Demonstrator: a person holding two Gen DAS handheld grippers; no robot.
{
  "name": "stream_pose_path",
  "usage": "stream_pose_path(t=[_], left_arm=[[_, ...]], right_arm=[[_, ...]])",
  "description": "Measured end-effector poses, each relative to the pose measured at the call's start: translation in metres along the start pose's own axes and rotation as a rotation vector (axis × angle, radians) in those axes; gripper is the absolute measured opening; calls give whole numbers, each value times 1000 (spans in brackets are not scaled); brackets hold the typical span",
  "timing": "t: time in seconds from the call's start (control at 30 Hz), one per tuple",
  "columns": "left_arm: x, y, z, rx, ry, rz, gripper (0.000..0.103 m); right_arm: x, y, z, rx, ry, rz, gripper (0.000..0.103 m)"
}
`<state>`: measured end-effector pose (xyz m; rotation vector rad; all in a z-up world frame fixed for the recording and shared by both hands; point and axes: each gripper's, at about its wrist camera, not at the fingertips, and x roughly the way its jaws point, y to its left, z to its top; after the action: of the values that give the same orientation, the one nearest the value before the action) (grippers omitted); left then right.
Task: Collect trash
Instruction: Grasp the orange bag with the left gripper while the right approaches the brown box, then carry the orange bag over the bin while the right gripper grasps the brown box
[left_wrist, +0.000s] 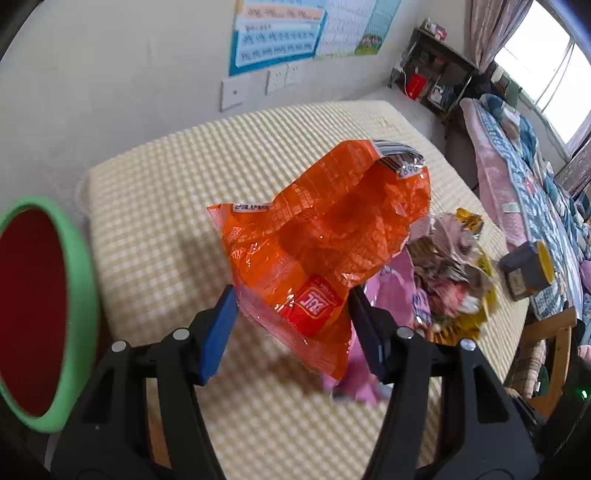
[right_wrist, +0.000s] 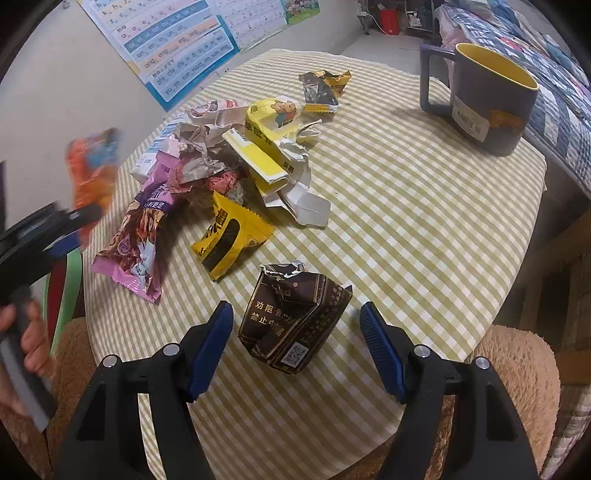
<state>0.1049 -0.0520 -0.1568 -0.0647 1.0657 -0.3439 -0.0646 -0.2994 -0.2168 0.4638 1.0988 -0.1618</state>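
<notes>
Orange crinkled plastic wrapper (left_wrist: 317, 243) clamped in left gripper (left_wrist: 291, 314); right gripper (right_wrist: 295, 332) spread, empty.
We judge the thin film (lightly pinched) may slip short of the green-rimmed bin (left_wrist: 79, 295).

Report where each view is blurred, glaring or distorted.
Left wrist view: the window is blown out white, the pink wrapper under the left claw is smeared, and the orange bag shows small glints. Right wrist view: the left claw and its orange bag are motion-blurred, while the brown pack is sharp; fisheye bends the table edge.
</notes>
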Motion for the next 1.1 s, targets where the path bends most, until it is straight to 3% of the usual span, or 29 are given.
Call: stream_pose_path(t=[0.07,0.13,0.2,0.27,0.77,1.1], left_arm=[[-19,2,-5,14,-34,3,59],[-33,4,-9,26,-64,16,59],[-48,7,-12,22,-95,23,59],[-58,10,-13,14,-118,24,59],[-102,28,-20,15,-231,52,59],[-134,75,-28,-87,-296,87,59]], right_arm=[[1,3,1,-4,-1,0,69],[3,6,1,-15,2,0,61],[7,9,0,-30,15,0,41],[8,13,-1,-38,17,11,36],[-50,51,6,-104,-179,95,35],[-70,102,43,-183,-246,128,35]])
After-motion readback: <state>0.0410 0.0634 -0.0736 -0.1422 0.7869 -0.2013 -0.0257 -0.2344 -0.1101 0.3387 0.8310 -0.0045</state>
